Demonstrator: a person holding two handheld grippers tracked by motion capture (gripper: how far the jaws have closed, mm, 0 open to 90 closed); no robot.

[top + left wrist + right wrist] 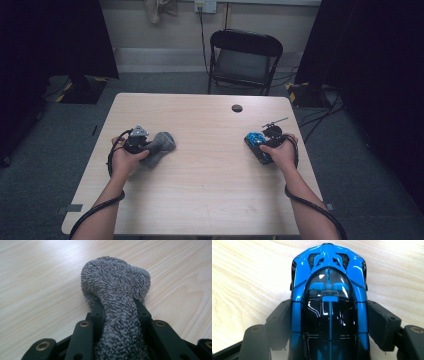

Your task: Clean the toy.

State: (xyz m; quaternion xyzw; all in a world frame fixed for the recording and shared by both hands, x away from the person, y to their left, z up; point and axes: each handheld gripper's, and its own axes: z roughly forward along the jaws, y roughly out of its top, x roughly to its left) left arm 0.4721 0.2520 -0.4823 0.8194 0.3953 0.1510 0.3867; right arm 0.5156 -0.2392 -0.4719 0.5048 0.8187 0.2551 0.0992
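Left gripper (pixel 145 142): near the left edge of the table (pixel 210 200), about midway between front and back edges. Fingers (pixel 98 311) clamped on a grey terry cloth (pixel 117 290). Cloth bunched into a rounded wad beyond the fingertips, resting on the tabletop; a narrower neck of fabric pinched between the two fingers and running back toward the gripper body. In the high view, cloth (pixel 161 145) lying just right of the left hand (pixel 125 160), touching the table.

Right gripper (pixel 260 145): near the right edge of the table, roughly level with the left gripper and well apart from it. Fingers (pixel 280 320) clamped on a blue and black toy car (pixel 329 297), one pad against each flank. Glossy dark canopy facing the camera, car pointing away along the fingers. In the high view, toy car (pixel 256 140) just left of the right hand (pixel 282 155).

Round dark hole (pixel 237 108) in the tabletop near the back edge. Black folding chair (pixel 244 60) behind the back edge.
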